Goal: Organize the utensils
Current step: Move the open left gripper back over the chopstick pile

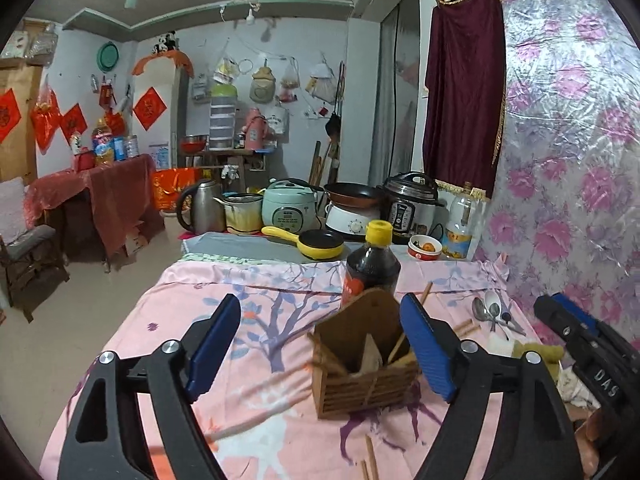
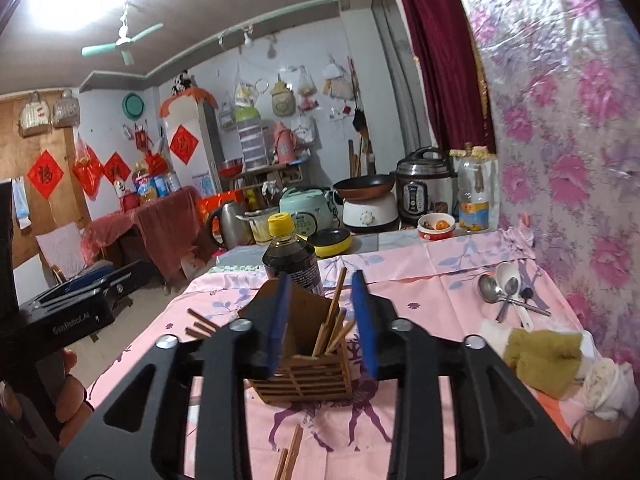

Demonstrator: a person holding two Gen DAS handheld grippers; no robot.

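Observation:
A wooden slatted utensil holder (image 1: 362, 376) stands on the pink floral cloth; it also shows in the right wrist view (image 2: 308, 372) with several brown chopsticks (image 2: 334, 322) standing in it. My left gripper (image 1: 328, 344) is open and empty, just in front of the holder. My right gripper (image 2: 322, 322) is open and empty, its blue pads either side of the holder's top. Loose chopsticks lie left of the holder (image 2: 200, 324) and in front of it (image 2: 292, 456). Metal and white spoons (image 2: 506, 292) lie at the right by the wall.
A dark sauce bottle with a yellow cap (image 2: 290, 258) stands right behind the holder. An olive and white cloth (image 2: 544, 354) lies at the right. Cookers, a kettle, a yellow pan (image 1: 316, 242) and a small bowl (image 1: 425, 247) crowd the far end. A floral wall covering runs along the right.

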